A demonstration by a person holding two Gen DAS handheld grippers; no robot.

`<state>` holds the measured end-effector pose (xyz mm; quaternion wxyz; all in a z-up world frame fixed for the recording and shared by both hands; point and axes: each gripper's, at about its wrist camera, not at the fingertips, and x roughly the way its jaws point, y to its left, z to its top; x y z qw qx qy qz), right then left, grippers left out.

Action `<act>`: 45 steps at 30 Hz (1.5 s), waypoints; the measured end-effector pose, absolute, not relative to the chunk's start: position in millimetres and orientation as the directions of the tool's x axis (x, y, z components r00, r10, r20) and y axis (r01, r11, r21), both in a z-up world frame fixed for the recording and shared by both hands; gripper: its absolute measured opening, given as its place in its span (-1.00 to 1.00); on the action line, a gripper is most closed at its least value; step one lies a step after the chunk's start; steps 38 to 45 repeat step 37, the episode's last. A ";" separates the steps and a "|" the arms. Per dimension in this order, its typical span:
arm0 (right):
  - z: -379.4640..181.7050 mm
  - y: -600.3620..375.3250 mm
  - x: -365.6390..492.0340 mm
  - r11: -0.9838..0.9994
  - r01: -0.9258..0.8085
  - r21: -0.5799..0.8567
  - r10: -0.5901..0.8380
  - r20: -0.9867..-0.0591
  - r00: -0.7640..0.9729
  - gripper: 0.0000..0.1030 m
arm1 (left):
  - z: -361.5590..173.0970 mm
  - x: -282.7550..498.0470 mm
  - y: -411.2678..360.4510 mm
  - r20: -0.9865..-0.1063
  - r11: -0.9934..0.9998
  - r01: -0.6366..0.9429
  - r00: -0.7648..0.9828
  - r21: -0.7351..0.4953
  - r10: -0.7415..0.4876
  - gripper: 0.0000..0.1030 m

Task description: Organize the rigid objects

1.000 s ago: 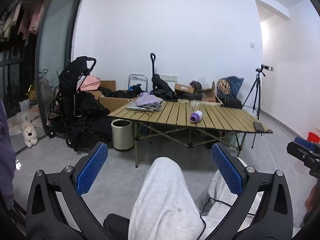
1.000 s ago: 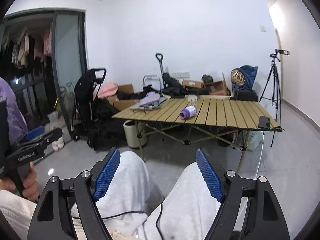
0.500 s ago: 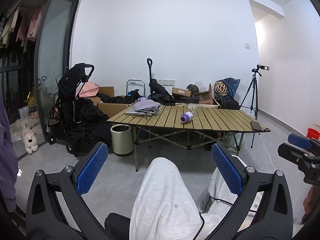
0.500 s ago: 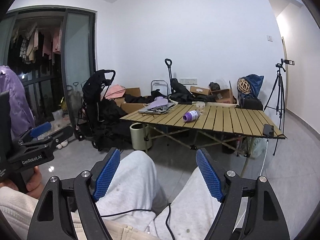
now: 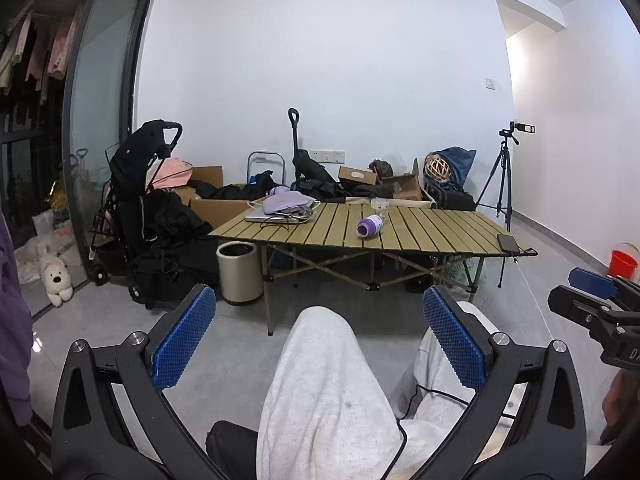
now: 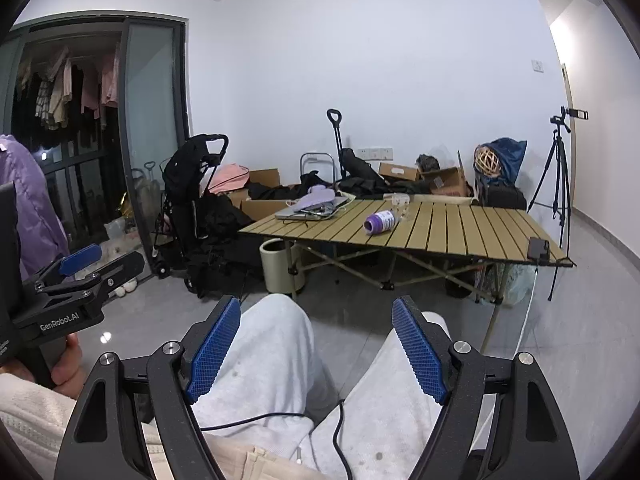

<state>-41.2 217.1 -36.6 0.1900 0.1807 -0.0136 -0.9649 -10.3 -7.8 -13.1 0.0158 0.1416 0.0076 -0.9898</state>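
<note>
A purple bottle [image 5: 370,227] lies on its side on a slatted folding table [image 5: 440,236] across the room; it also shows in the right wrist view [image 6: 379,222]. A small clear glass [image 5: 380,205] stands behind it. A laptop with a purple item and cables on top [image 5: 280,212] sits at the table's left end, and a black phone [image 5: 509,243] at its right edge. My left gripper [image 5: 320,336] is open and empty, low over the person's knees. My right gripper [image 6: 318,346] is open and empty, also far from the table.
A cream bin [image 5: 239,272] stands by the table's left leg. A black stroller [image 5: 140,200], boxes and bags crowd the back wall. A tripod [image 5: 502,184] stands at the right, with a red bucket [image 5: 623,262] beyond. A plush toy [image 5: 54,280] lies by the glass door.
Both grippers have tilted and shifted slightly, so the table sits a little differently in view. Both stay open and empty.
</note>
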 end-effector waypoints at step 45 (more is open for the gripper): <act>-44.6 214.8 -49.0 -0.928 0.355 0.109 -0.370 -0.365 -0.855 0.62 | -13.2 -11.5 -10.4 -0.291 -0.999 0.035 -0.956 -0.009 -0.031 1.00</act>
